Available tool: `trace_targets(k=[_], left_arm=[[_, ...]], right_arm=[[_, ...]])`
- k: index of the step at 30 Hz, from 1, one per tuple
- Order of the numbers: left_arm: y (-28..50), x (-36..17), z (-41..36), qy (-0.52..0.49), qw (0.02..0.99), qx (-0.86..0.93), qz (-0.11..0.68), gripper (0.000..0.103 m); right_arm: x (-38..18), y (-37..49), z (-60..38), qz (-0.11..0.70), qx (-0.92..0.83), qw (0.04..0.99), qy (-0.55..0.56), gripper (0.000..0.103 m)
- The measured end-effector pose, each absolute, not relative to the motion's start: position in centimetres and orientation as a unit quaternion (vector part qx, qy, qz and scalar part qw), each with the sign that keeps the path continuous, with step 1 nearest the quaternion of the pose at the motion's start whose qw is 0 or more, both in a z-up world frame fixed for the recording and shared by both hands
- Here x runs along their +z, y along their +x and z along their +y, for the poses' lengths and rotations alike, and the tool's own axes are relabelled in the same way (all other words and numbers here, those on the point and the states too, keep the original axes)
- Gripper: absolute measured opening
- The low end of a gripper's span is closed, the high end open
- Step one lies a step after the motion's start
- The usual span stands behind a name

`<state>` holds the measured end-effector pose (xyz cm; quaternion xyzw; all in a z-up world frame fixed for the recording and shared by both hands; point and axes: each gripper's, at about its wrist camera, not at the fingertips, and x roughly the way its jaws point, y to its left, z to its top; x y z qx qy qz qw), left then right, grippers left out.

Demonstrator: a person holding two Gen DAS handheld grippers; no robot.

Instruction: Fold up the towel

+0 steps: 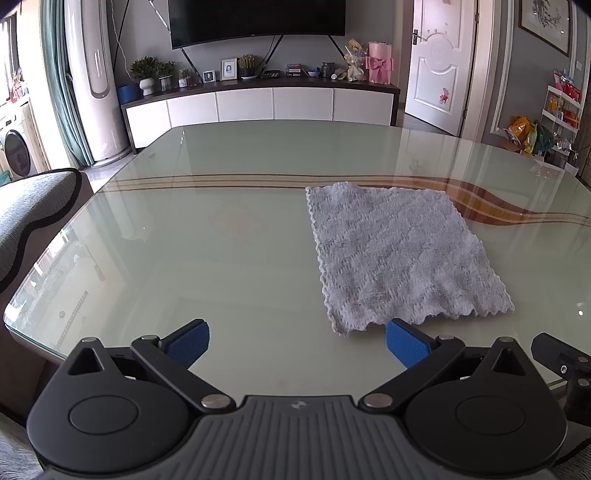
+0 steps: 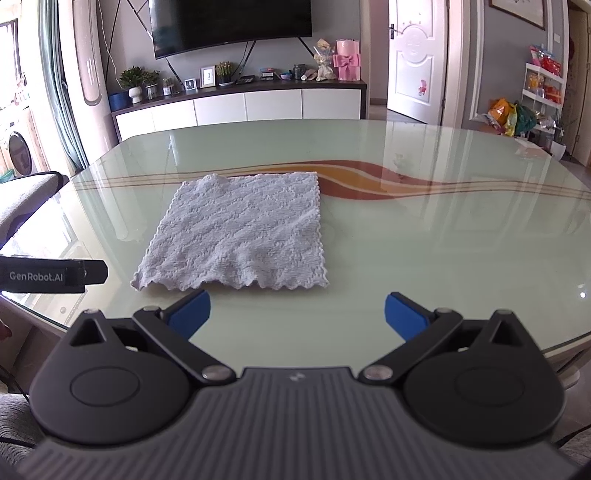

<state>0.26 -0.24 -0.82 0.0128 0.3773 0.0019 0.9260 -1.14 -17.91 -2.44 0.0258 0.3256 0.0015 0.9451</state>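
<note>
Fingers spread wide on both tools, blue pads empty. Left gripper [image 1: 297,345] hovers over the near table edge; its right pad [image 1: 408,347] sits just at the towel's near left corner, contact unclear. Right gripper [image 2: 297,314] is held low in front of the towel's near edge, apart from it. In the right wrist view the left tool's black body pokes in from the left, printed "GenRobot.AI" [image 2: 36,276].

Towel [image 2: 236,236], white with a woven diamond texture and scalloped hem, lies flat and unfolded on the glass table [image 2: 424,258], slightly rumpled along the near edge, near left corner curled. Nothing else on the tabletop; brown and orange wave stripes [image 2: 369,177] run across it just past the towel's far edge.

Left of the table, a grey seat cushion [image 1: 33,210]. Farther back, a low white cabinet [image 1: 258,103] carrying potted plants [image 1: 147,74], photo frames, books and a pink box with a bow [image 1: 379,62]. Dark TV [image 1: 258,18] above it. White door [image 1: 439,62] at right, shelves with snack packets [image 1: 561,103] beyond, writing unreadable. Washing machine [image 1: 14,151] and tall air conditioner [image 1: 92,74] far left.
</note>
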Motion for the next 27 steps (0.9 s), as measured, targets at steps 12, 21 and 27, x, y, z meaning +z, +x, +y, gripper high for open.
trace_targets(k=[12,21,27], left_arm=[[0.35,-1.06,-0.55,0.018,0.925,0.0,0.381,0.103],[0.5,-1.27,-0.6,0.023,0.922,0.002,0.386,0.103],[0.82,-1.55,-0.58,0.032,0.921,-0.005,0.388,0.103]], right_arm=[[-2.54,-0.8,-17.82,0.326,0.0,0.945,0.03,0.103],[-2.82,-0.55,-17.78,0.323,-0.002,0.946,0.025,0.103],[-3.13,-0.36,-17.94,0.316,0.009,0.948,0.02,0.1]])
